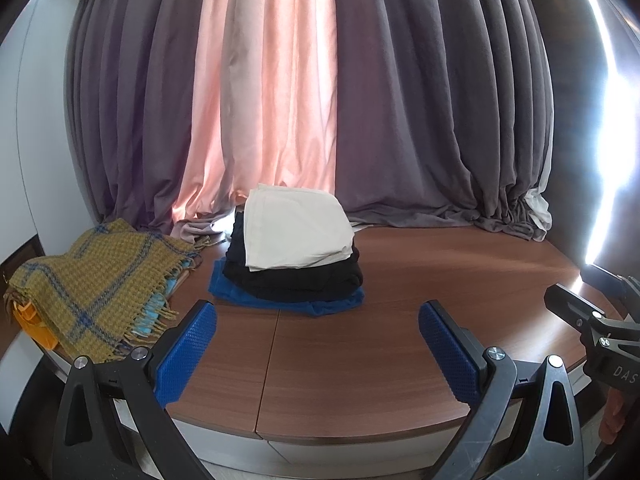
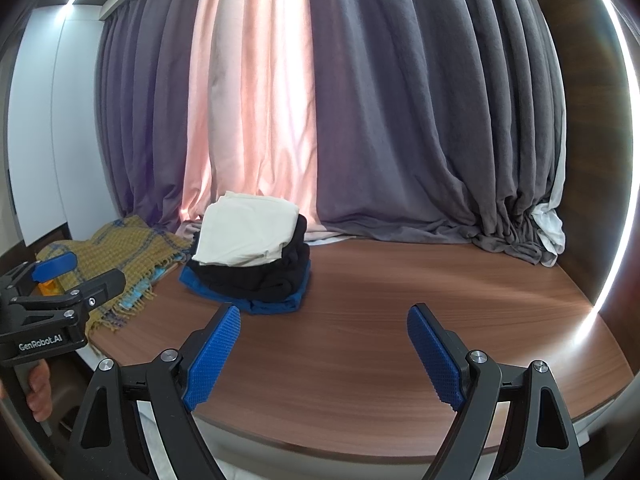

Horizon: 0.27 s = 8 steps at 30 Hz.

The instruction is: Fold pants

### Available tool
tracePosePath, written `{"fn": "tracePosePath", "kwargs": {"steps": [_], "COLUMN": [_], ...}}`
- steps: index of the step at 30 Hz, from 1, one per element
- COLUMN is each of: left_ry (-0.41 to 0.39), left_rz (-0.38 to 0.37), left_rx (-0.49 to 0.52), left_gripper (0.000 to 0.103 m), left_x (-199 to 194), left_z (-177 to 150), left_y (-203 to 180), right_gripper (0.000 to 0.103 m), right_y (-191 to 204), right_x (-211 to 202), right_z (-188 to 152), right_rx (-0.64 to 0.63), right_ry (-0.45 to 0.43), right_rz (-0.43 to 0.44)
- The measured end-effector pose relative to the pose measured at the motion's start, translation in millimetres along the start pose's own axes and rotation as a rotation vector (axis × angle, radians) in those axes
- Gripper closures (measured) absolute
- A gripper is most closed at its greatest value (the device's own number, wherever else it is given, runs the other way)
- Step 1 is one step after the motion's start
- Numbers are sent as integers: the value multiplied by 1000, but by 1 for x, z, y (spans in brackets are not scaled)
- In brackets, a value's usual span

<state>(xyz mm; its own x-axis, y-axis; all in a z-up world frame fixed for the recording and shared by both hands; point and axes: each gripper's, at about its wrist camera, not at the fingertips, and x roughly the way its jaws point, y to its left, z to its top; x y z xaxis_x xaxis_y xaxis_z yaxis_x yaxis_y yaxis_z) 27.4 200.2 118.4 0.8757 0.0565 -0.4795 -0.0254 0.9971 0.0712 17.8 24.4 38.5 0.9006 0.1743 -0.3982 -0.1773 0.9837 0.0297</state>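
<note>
Pants [image 1: 294, 240] are seen stacked folded on the counter [image 1: 400, 320]; left gripper [image 1: 318, 350] and right gripper [image 2: 324, 354] are held released, nothing grasped; folding looks finished.

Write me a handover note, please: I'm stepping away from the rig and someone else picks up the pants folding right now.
Left gripper: open, empty, over the table.
Right gripper: open, empty, over the same table.
Stack: cream garment on top, black in the middle, blue at the bottom, all folded, near the curtain.
Yellow blanket lies left of the stack, apart from it.
Done: three folded pieces stacked.
Left: no unfolded pants in view; check whether more are to come.
</note>
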Motion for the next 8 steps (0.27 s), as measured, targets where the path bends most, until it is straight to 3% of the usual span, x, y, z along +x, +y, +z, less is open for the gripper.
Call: {"fn": "tracePosePath", "kwargs": {"steps": [8], "left_ry": [-4], "left_rz": [8], "left_rx": [10], "left_gripper": [0], "left_x": [-2], "left_z": [1], "left_y": [-1], "right_gripper": [17], "right_y": [-3], "right_x": [-5], "right_z": [-2], "right_rx": [1], "right_ry": [-5], "right_rz": [4]}}
